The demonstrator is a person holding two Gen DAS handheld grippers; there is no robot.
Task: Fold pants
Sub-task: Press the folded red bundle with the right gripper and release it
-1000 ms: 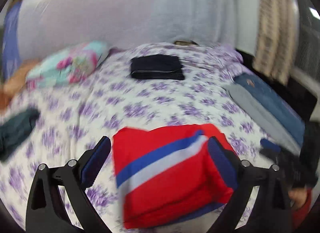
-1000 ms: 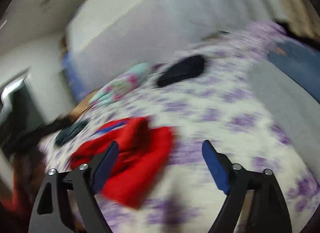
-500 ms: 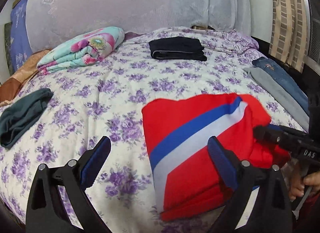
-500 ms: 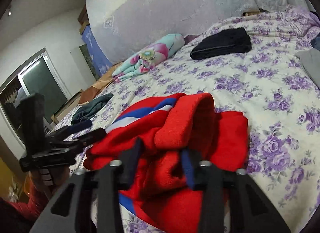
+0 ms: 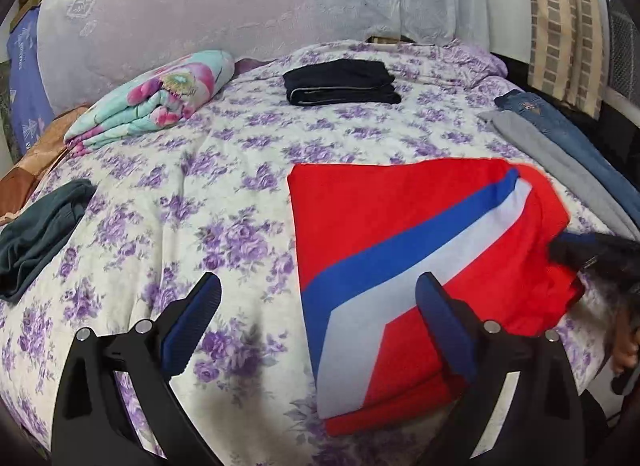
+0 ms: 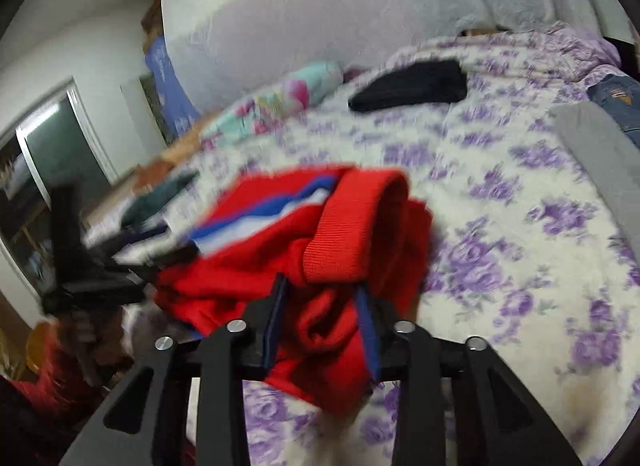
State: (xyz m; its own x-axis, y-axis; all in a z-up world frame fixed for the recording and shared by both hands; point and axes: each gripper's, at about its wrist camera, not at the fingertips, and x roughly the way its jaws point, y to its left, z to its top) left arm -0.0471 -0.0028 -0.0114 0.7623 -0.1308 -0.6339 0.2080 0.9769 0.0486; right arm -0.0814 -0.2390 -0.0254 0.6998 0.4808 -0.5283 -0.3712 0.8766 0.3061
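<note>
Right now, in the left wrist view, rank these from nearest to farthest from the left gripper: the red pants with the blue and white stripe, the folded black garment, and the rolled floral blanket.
1. Red pants with the blue and white stripe: right by the left gripper, under its right finger.
2. Rolled floral blanket: far left, further up the bed.
3. Folded black garment: farthest back, near the headboard.

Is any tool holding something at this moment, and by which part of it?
The right tool, whose jaws have just been closing, grips the red pants at the bunched fabric just under the ribbed band. The left tool is open and holds nothing.
</note>
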